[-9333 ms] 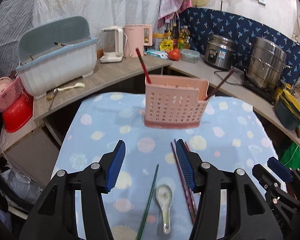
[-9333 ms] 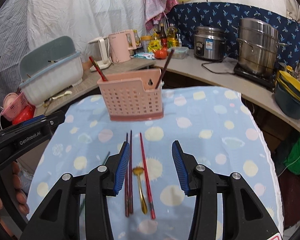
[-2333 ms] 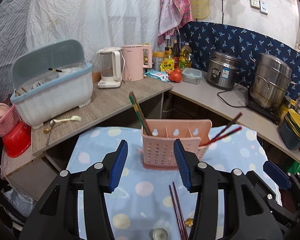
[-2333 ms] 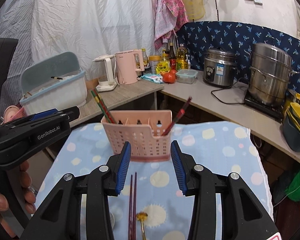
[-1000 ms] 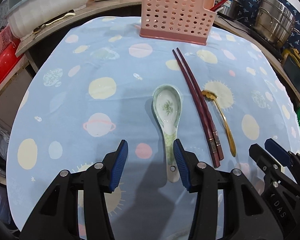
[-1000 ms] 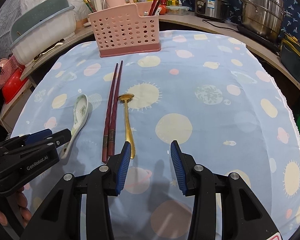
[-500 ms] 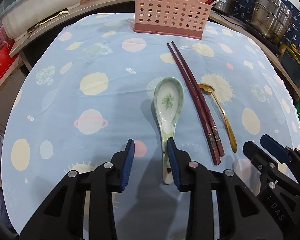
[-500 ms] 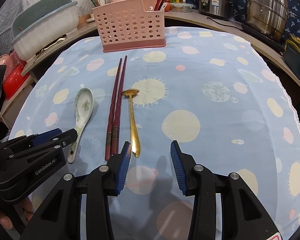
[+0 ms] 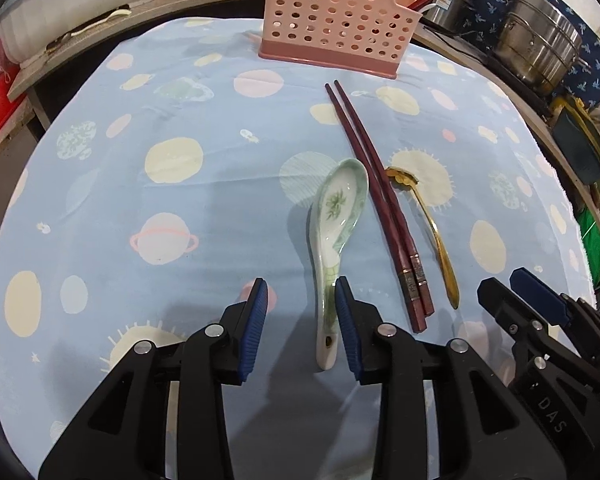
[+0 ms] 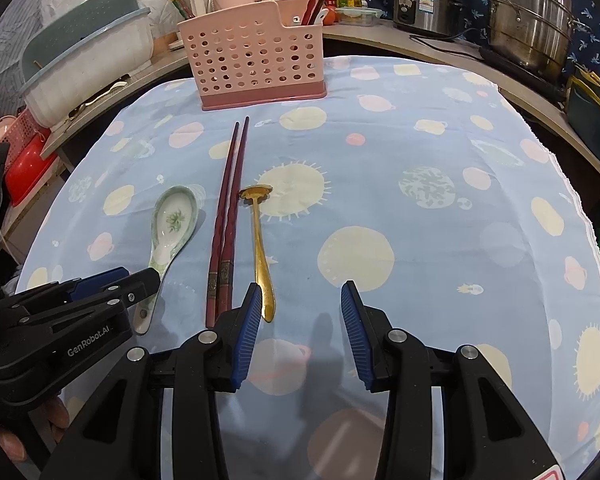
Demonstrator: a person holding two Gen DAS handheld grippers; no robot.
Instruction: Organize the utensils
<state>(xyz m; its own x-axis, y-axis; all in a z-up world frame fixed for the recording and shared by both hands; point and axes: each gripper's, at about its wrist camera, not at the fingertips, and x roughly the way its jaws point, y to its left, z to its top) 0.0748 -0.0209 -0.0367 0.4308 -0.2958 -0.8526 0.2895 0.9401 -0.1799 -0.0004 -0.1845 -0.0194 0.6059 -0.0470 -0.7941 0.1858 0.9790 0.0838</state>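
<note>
Since a second ago my left gripper (image 9: 300,312) has narrowed its jaws and then eased them a little wider; the ceramic spoon (image 9: 334,240) has its handle between the pads, against the right one, not clamped. My right gripper (image 10: 298,326) hangs partly open and empty, just right of the gold spoon (image 10: 262,256). The dark red chopsticks (image 10: 226,224) lie between the two spoons, mid-tablecloth (image 10: 420,240). The pink basket (image 10: 256,60) stands at the far edge.
</note>
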